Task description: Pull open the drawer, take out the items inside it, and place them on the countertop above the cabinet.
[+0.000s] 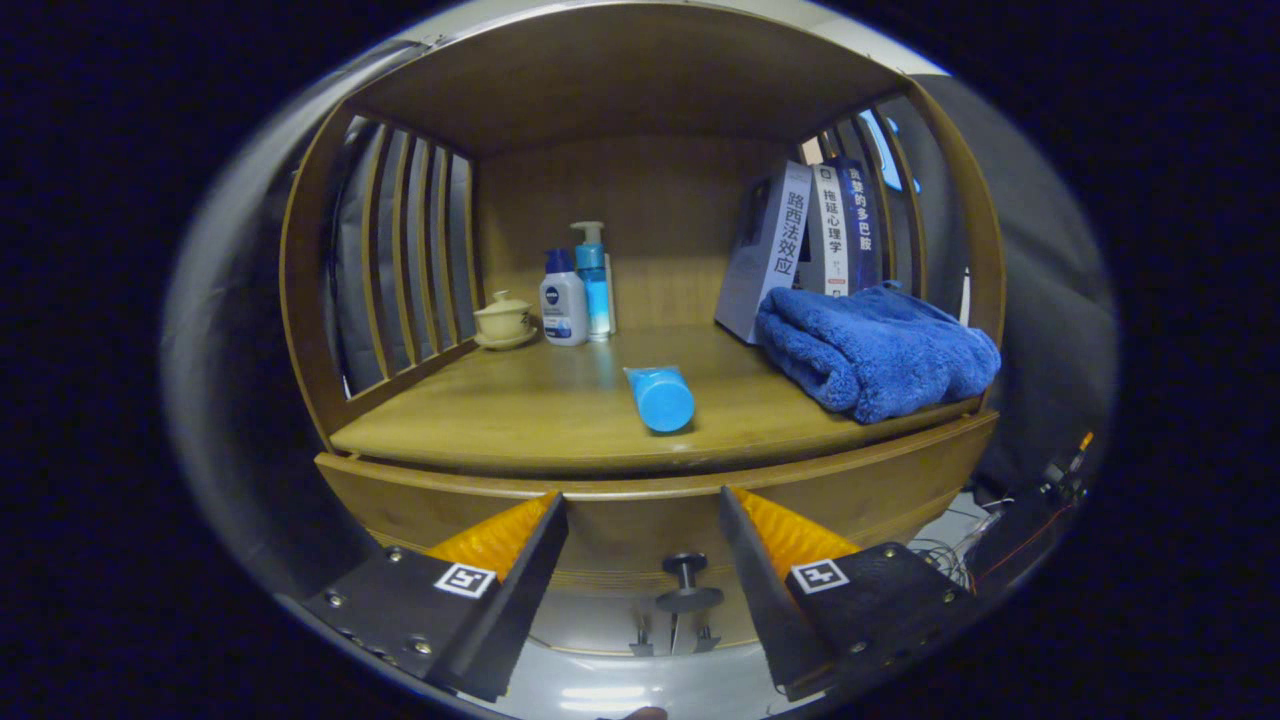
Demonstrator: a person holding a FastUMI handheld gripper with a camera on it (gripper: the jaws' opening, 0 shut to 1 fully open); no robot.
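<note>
The wooden cabinet's drawer front [620, 520] runs just below the countertop [520, 410], and its dark knob [686, 566] sits low between my fingers. The drawer's inside is hidden, so I cannot tell how far out it stands. My gripper [642, 496] is open and holds nothing, with one finger on each side of the knob and the tips level with the drawer front. A blue tube [660, 398] lies on the countertop just beyond the fingers, its cap end toward me.
A folded blue towel [875, 350] lies at the counter's right, with several books [800, 245] leaning behind it. At the back left stand a lidded cup [503, 320] and two bottles [575, 290]. Slatted wooden sides [400, 250] and a top board enclose the shelf.
</note>
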